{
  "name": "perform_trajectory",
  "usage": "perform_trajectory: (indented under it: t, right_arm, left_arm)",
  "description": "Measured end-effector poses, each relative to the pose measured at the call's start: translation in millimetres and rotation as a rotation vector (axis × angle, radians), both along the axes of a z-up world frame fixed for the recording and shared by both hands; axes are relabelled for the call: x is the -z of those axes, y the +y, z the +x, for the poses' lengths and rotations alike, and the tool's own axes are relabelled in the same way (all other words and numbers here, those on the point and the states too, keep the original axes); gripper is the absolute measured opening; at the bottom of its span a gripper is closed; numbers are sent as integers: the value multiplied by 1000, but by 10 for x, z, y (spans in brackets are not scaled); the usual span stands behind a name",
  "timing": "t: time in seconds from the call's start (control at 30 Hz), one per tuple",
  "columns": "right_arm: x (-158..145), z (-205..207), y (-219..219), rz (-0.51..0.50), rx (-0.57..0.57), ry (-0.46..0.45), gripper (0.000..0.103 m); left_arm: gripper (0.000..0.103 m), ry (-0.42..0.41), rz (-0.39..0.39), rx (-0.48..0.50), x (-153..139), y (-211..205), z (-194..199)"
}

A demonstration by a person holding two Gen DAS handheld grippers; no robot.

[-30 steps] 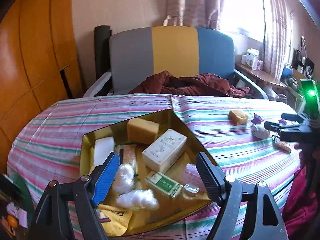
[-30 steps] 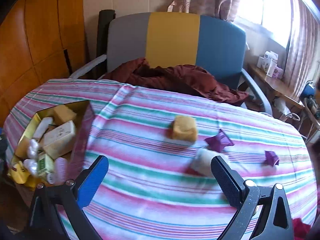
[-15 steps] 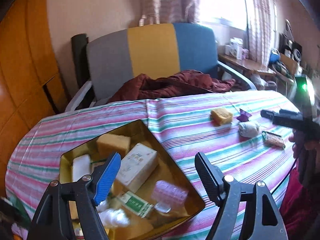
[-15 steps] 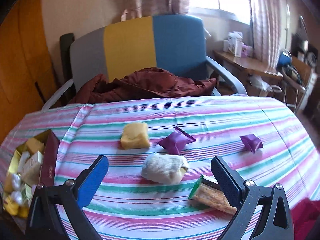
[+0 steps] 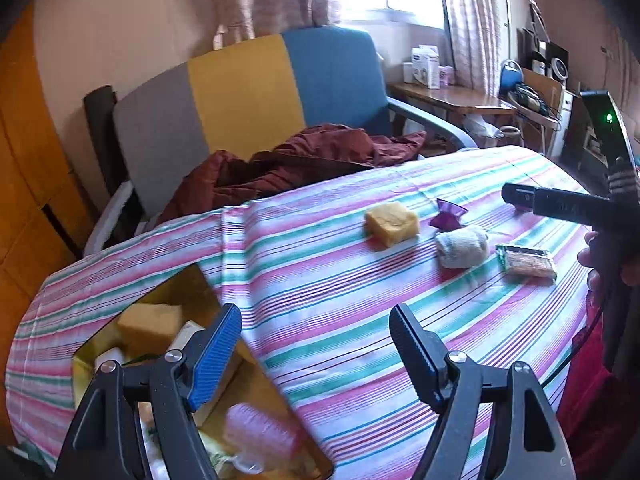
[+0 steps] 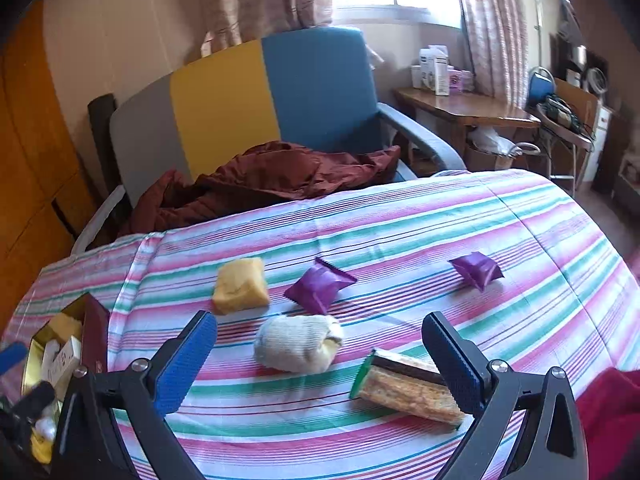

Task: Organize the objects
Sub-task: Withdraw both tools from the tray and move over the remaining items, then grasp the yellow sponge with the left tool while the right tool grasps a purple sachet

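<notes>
Both claws gaped empty. The left gripper [image 5: 316, 340] had swung from the gold box [image 5: 188, 280]; the right gripper [image 6: 320, 346] had neared the rolled sock [image 6: 298, 344], likely next.

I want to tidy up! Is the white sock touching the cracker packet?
Apart. The right wrist view shows striped cloth between the white sock and the cracker packet.

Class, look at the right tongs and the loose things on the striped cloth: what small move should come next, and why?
Probably lower the right tongs, which stand open and empty, onto the rolled sock lying between their tips. It is loose on the cloth, outside the gold box.
</notes>
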State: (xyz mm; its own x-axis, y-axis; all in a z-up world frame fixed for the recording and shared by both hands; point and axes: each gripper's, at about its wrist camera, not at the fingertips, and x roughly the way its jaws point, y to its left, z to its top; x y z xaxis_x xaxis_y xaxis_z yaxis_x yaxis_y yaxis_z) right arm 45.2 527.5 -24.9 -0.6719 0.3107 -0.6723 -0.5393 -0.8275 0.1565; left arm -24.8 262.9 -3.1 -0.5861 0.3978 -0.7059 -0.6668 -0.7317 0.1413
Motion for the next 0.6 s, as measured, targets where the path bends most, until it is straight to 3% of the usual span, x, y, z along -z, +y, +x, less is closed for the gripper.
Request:
perform_trajectory:
  t: [0.27, 0.6]
  right_arm:
    - [6, 77, 195, -33, 77, 8, 103]
    - [-9, 79, 199, -27, 85, 4, 103]
  left_arm:
    - [78, -33, -6, 52, 125, 356, -77]
    - [78, -89, -9, 85, 304, 728, -286]
